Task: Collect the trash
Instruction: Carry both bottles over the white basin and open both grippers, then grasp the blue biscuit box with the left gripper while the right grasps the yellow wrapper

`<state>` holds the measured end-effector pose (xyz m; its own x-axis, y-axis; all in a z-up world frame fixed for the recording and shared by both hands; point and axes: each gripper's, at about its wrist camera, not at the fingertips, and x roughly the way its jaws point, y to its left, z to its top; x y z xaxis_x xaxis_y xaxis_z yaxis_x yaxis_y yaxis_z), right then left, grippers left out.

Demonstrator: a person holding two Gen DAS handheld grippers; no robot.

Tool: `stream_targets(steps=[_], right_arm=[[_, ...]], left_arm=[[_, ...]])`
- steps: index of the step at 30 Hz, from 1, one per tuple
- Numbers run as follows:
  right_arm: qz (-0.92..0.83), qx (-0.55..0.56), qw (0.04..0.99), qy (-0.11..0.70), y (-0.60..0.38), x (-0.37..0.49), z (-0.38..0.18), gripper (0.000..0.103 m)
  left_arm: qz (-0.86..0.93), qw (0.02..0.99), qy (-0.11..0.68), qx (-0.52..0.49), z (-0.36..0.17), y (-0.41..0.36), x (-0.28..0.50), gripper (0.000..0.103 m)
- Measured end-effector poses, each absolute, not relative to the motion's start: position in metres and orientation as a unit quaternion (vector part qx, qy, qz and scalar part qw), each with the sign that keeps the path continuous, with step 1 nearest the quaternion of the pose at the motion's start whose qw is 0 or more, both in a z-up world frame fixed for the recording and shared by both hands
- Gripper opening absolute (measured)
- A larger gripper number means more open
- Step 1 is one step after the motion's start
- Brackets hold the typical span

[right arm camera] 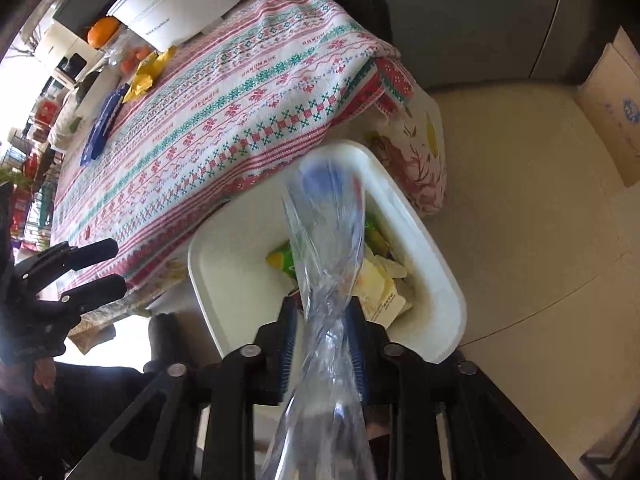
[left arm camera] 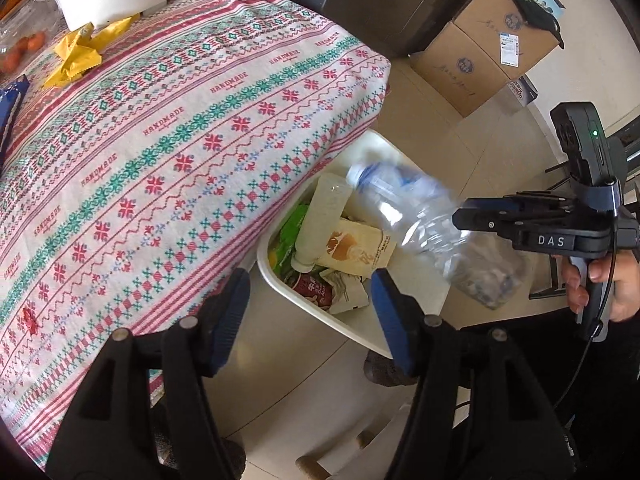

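Hanging over the white bin (right arm camera: 420, 236), the right gripper (right arm camera: 325, 344) has a crushed clear plastic bottle (right arm camera: 328, 240) between its blue pads (right arm camera: 358, 344). The bottle is blurred, its blue-capped end pointing ahead of the fingertips and down at the bin's mouth; whether the pads press it or only flank it I cannot tell. Below and beyond the fingertips, the bin holds wrappers and a pale carton. In the left wrist view, the left gripper (left arm camera: 310, 312) stands with its jaws apart and nothing between them, the bin's near rim (left arm camera: 304, 300) showing in the gap. To its right, the bottle (left arm camera: 404, 208) juts from the right gripper (left arm camera: 460, 216). Left of both tools lies the patterned tablecloth (left arm camera: 160, 140), with yellow wrappers (left arm camera: 80, 56) at its far end.
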<state>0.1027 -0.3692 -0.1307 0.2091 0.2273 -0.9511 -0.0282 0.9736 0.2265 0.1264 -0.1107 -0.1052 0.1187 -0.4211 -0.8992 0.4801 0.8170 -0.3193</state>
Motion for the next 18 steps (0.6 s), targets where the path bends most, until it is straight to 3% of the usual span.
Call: stream_targets(steps=[2, 18], right_arm=[[0.076, 0.09, 0.775, 0.621, -0.371, 0.103, -0.13, 0.056], [0.076, 0.074, 0.78, 0.617, -0.347, 0.115, -0.119, 0.068]], left_arm=[[-0.298, 0.749, 0.591, 0.026, -0.105, -0.106, 0.127, 0.064], [-0.251, 0.772, 0.583, -0.004, -0.094, -0.06, 0.145, 0.075]])
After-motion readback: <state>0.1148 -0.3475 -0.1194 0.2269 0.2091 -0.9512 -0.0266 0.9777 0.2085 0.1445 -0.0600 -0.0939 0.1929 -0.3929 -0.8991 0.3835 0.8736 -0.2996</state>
